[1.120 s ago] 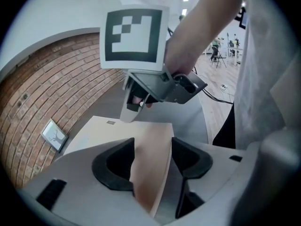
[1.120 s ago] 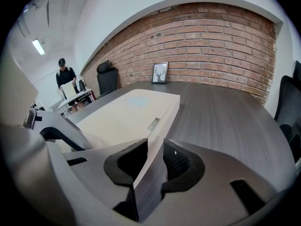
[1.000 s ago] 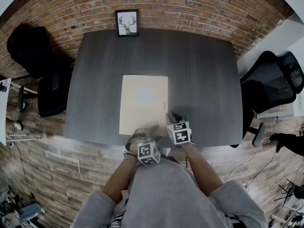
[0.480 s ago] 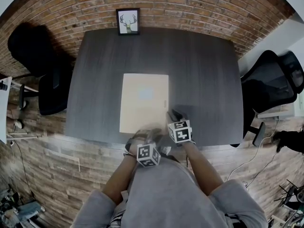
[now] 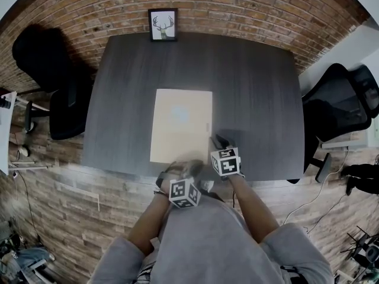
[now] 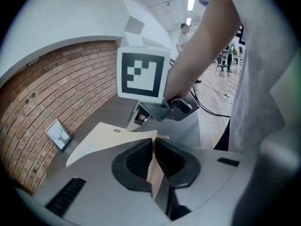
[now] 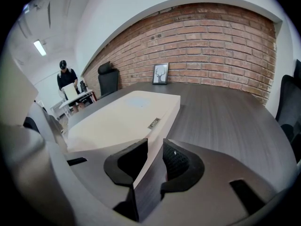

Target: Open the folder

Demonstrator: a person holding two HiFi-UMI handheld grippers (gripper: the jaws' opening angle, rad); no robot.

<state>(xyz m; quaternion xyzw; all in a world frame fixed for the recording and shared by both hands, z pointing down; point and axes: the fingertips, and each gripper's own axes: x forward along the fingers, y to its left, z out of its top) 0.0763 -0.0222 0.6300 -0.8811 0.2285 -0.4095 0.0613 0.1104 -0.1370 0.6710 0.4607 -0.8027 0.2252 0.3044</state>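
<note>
A beige folder [image 5: 180,126] lies flat in the middle of the dark table [image 5: 254,99]. My left gripper [image 5: 188,169] is at its near edge. In the left gripper view its jaws are closing, and the left gripper [image 6: 154,147] pinches the thin beige cover [image 6: 108,135], raised slightly off the table. My right gripper [image 5: 218,142] rests at the folder's near right corner. In the right gripper view the right gripper [image 7: 155,149] has a narrow gap between its pads. The folder's right edge [image 7: 122,114] runs away from that gap and nothing is gripped.
A framed deer picture [image 5: 162,24] stands at the table's far edge against the brick wall. Black office chairs stand at the left [image 5: 50,81] and right [image 5: 340,105]. A person [image 7: 66,76] stands far off by another desk.
My left gripper has lifted a little at the folder's near edge. The right gripper and the folder have stayed where they were.
</note>
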